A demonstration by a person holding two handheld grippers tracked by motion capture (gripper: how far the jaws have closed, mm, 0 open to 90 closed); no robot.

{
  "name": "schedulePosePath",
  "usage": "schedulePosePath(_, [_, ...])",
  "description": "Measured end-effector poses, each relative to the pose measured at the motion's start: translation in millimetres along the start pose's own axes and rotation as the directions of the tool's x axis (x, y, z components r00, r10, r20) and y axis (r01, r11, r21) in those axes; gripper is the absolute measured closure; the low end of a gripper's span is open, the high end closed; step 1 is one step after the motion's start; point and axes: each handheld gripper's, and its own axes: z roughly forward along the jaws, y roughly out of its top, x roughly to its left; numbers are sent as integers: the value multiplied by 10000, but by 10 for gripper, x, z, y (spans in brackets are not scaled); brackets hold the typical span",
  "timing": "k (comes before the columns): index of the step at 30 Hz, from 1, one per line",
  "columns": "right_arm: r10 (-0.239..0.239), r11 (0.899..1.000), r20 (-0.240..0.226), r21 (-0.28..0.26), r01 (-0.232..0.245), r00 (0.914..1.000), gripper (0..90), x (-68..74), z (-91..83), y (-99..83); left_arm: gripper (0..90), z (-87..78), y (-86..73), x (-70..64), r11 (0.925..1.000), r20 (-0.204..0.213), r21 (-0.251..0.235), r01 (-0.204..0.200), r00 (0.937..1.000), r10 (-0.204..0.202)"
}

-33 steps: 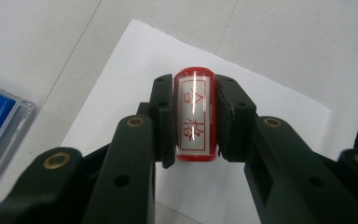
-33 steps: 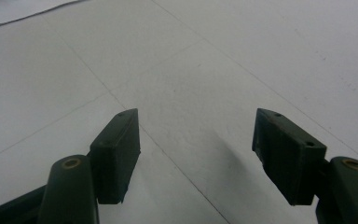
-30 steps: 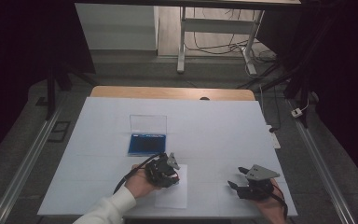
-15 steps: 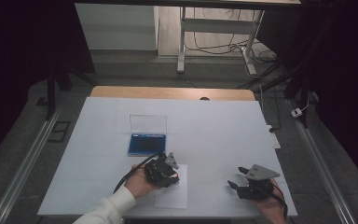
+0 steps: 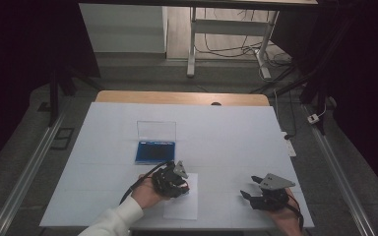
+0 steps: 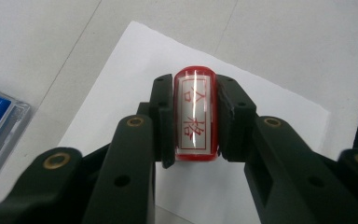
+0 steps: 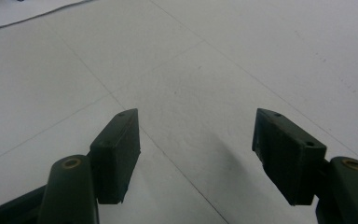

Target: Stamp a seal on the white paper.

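Left gripper (image 6: 193, 121) clamped on a red stamp (image 6: 194, 120) above a sheet of paper (image 6: 261, 107); right gripper (image 7: 196, 154) spread wide with nothing between its jaws.

In the left gripper view the two black jaws press the stamp's sides, its red-character label facing the camera, and the white paper lies just beneath it on the table (image 5: 236, 132). In the high view the left gripper (image 5: 173, 179) sits over the paper (image 5: 182, 204) near the table's front edge, with a blue ink pad case (image 5: 155, 151), lid raised, just beyond it. The right gripper (image 5: 256, 194) rests well apart to the right on bare tabletop.
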Motion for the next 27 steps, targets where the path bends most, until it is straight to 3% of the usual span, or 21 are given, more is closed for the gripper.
schedulePosePath(14, [-4,9999,45,-135,4,10000,317,-8,-29,-1,699,-74,5,20,9992,58,-339,226,9997,-224])
schedulePosePath(27, [56,9999,49,-117,-55,10000,317,-9,-25,-6,697,-389,3,106,9910,76,-1220,548,9985,-542])
